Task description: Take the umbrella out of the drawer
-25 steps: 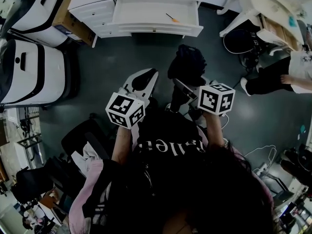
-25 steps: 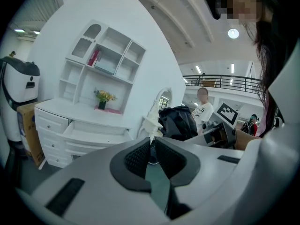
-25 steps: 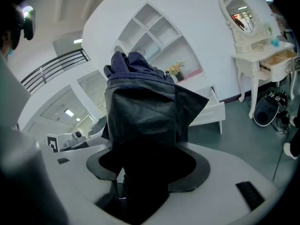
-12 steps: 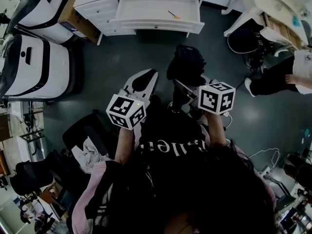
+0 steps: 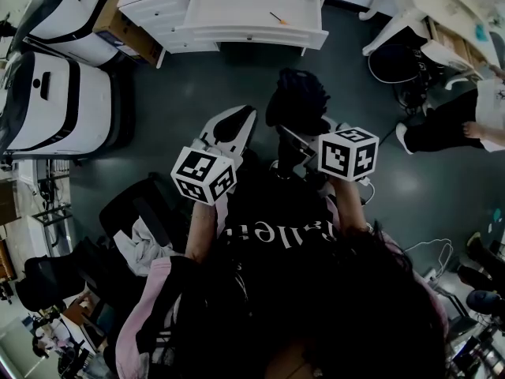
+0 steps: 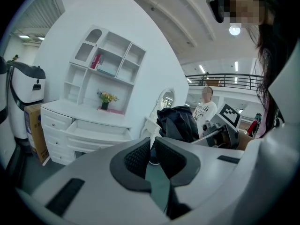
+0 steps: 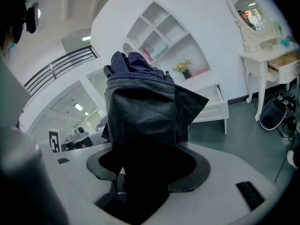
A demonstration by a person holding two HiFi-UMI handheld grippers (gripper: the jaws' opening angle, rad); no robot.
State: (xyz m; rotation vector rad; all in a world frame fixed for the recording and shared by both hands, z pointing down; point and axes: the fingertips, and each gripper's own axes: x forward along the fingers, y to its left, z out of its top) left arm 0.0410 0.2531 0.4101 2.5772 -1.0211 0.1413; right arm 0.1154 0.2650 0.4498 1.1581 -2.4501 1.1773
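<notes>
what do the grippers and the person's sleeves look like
The left gripper and right gripper both have smooth white shells with black jaw pads. Each carries a white cube printed with black square markers. The person wears pink sleeves and a black top with white lettering.

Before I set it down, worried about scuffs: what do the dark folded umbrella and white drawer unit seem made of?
Dark folded umbrella: thin fabric, probably nylon, matte, shown by soft creases and folds. White drawer unit: likely painted wood or board, smooth, with moulded drawer fronts.
</notes>
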